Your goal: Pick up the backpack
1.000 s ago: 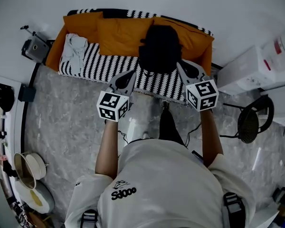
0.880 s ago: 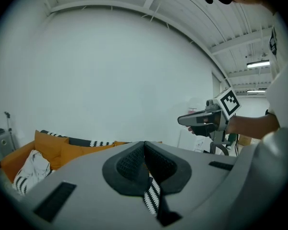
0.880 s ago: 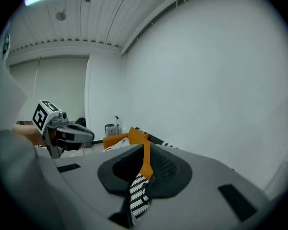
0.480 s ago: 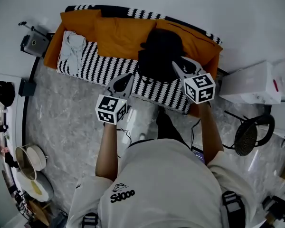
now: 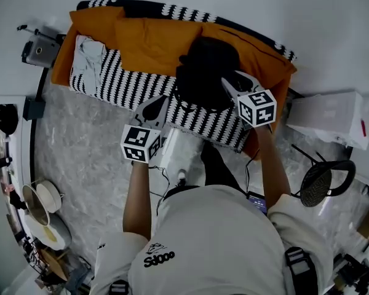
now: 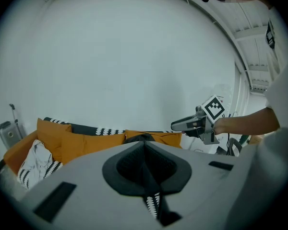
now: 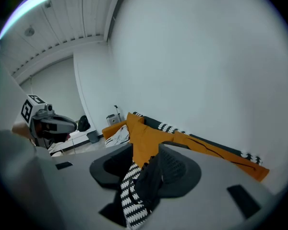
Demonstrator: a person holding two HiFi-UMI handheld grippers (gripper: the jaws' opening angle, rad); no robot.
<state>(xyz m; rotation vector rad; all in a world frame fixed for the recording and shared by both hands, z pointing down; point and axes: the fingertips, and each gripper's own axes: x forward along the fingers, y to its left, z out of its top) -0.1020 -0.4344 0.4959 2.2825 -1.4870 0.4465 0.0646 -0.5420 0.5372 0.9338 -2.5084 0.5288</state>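
Just beyond right gripper [image 5: 232, 80], jaws opening and clear of it, backpack [image 5: 203, 72] on striped sofa [image 5: 126, 86], left gripper [image 5: 158, 102] nearer, jaws together, orange cushions [image 5: 149, 37] behind.

T-shirt [image 5: 221, 238]: white | sleeves [image 5: 114, 254]: short | print [image 5: 158, 254]: black (small)

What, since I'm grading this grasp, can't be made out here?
- Backpack handle: head view, black on black, too small.
- Backpack's right edge: head view, behind right tool, jaws opening.
- Its contact: right gripper view shows backpack through the gap, depth unclear.
- Backpack in left gripper view: mostly behind left tool.
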